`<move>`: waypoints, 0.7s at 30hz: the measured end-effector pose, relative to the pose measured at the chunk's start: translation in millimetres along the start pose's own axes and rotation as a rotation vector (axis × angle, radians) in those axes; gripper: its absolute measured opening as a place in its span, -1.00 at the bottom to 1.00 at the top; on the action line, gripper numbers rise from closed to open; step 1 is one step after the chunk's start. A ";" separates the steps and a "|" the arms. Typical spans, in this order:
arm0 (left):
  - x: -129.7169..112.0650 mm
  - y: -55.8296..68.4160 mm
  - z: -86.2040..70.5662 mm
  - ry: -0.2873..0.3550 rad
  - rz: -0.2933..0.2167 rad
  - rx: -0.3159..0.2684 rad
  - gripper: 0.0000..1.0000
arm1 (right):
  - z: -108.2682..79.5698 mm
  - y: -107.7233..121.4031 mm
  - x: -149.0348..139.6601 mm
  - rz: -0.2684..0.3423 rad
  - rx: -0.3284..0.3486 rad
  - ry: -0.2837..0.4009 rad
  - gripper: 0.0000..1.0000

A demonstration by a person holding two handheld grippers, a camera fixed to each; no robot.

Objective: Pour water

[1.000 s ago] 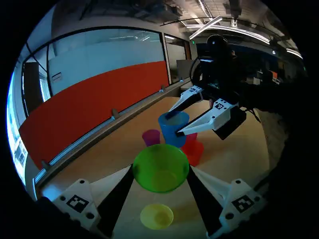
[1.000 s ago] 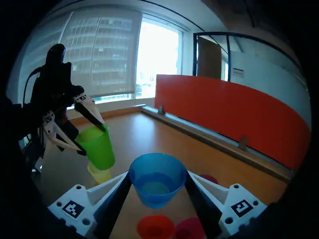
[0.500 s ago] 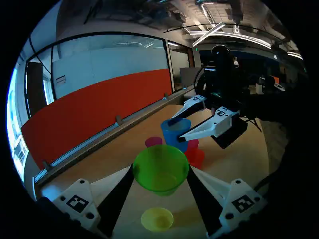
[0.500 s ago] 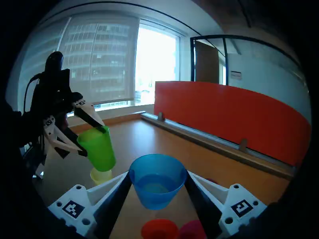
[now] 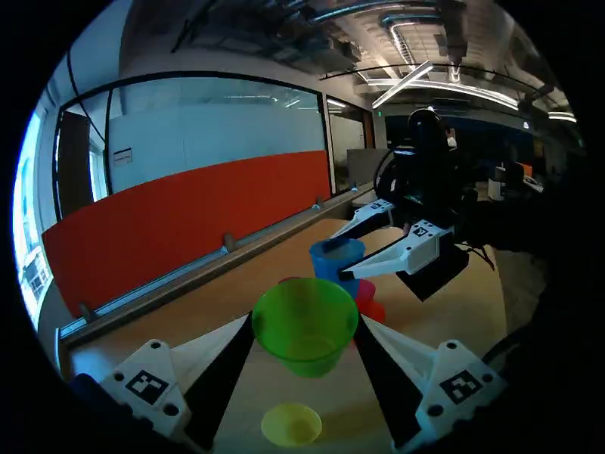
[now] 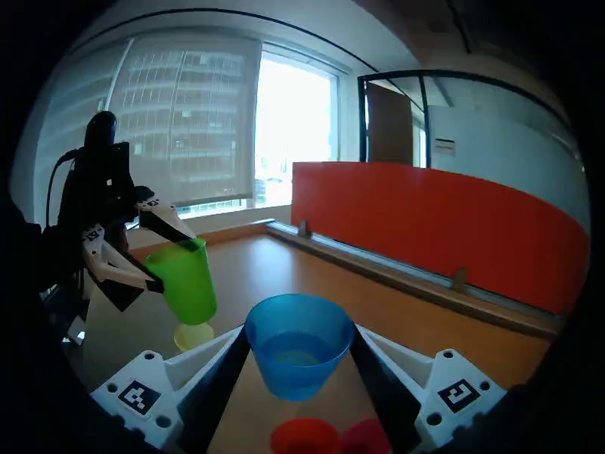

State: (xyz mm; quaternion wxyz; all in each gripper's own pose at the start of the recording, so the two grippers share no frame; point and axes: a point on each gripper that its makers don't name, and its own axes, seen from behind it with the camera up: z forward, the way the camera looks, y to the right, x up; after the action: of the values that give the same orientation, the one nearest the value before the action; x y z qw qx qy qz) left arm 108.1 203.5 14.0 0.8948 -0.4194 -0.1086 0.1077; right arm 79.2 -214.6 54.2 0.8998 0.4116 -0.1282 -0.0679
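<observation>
Lifted higher, green cup [image 5: 305, 333] and blue cup [image 6: 299, 352] hang apart above table [image 6: 261, 272].

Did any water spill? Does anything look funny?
Nothing stands out. The left gripper holds the green cup, the right gripper the blue cup, both about upright; the table looks dry.

L cup [image 5: 305, 342], in L tongs [image 5: 304, 325], above small cup [image 5: 291, 425] on table [image 5: 473, 310]; R cup [image 5: 331, 262] behind, over 2 cups [image 5: 370, 300].
</observation>
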 end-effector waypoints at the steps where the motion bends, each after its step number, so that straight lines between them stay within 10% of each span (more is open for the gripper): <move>1: 0.4 0.3 -0.2 0.004 -0.003 -0.001 0.78 | -0.3 0.1 0.2 0.001 -0.001 0.000 0.85; 21: 11.2 4.5 -7.1 0.068 -0.039 0.006 0.78 | -7.1 -4.1 8.1 -0.018 -0.003 0.035 0.85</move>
State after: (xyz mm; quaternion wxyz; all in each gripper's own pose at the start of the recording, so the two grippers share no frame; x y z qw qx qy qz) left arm 120.4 204.3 7.3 0.9013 -0.4178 -0.0860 0.0761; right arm 88.9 -214.1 48.1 0.9019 0.4124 -0.1086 -0.0688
